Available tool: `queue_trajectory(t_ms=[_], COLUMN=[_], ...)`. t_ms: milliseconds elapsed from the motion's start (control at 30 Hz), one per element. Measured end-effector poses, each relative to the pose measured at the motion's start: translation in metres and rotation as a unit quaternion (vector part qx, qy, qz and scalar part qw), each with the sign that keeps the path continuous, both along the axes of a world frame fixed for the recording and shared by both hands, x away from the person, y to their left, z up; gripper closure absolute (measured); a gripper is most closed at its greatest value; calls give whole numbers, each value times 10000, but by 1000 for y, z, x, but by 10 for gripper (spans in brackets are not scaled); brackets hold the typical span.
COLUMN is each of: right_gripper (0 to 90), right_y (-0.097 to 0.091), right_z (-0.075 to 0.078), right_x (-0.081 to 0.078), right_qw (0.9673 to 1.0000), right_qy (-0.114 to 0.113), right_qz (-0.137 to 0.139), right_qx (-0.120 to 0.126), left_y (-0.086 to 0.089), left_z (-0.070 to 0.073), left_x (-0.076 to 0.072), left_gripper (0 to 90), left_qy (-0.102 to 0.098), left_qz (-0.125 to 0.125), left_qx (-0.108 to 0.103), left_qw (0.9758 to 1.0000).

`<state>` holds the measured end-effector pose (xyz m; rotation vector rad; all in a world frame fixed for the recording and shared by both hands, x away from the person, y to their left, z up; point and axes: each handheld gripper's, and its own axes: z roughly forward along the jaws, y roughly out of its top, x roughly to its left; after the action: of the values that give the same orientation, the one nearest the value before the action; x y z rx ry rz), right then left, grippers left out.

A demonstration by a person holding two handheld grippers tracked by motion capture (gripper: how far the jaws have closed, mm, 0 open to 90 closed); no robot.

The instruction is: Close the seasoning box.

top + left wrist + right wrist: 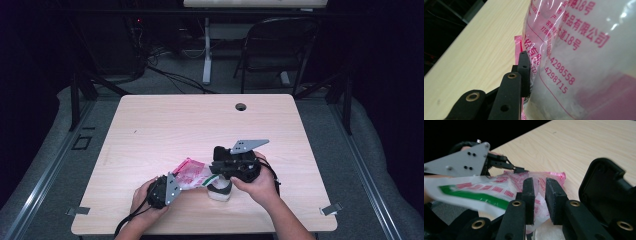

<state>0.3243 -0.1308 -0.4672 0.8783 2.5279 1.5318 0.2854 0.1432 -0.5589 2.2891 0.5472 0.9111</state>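
Jaws on the left gripper (519, 170): pinched on the bag (192, 170) at its left edge, with film caught at the very tips, as seen from the right gripper view. Jaws on the right gripper (540, 181): slightly apart, with a fold of film between them but not squeezed. Bag: thin clear plastic with pink print and a green stripe, crumpled on the near part of the table (200, 115), between the two grippers and partly lifted off the wood.

Probably a matter of spreading or opening the bag, left side anchored and right side not yet taken.

- Keep the left pinch firm and close to the bag's edge.
- Push the right jaws deeper over a single layer before closing, not over the whole bunch, to avoid clamping both walls together.
- Close fully on the film, which looks thin and slippery enough to escape a half grip.
- Pull apart gently, level with the table and away from the left gripper.
- Avoid any jerk, likely to tear the plastic or drag it out of the left pinch.
- Mind the near table edge, not far from the bag, and work toward the middle rather than off the wood.
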Motion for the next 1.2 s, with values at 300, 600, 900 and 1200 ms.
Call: queue_trajectory(t_ms=[300,600,900,1200], right_gripper=[706,678,627,519], right_y=[-11,-22,-35,-52], right_z=[8,11,16,18], right_x=[1,2,3,7], right_qw=[9997,9988,9969,9917], right_qy=[-114,-184,-273,-459], right_qz=[-157,-386,-639,-1147], right_qx=[175,259,364,351], left_y=[16,44,68,92], left_z=[-1,6,12,14], left_x=[12,22,27,31], left_gripper=[761,763,758,756], left_qy=[605,764,618,488], left_qz=[206,736,1418,2114], left_qx=[-899,-1691,-2017,-2136], left_qw=[9939,9799,9672,9525])
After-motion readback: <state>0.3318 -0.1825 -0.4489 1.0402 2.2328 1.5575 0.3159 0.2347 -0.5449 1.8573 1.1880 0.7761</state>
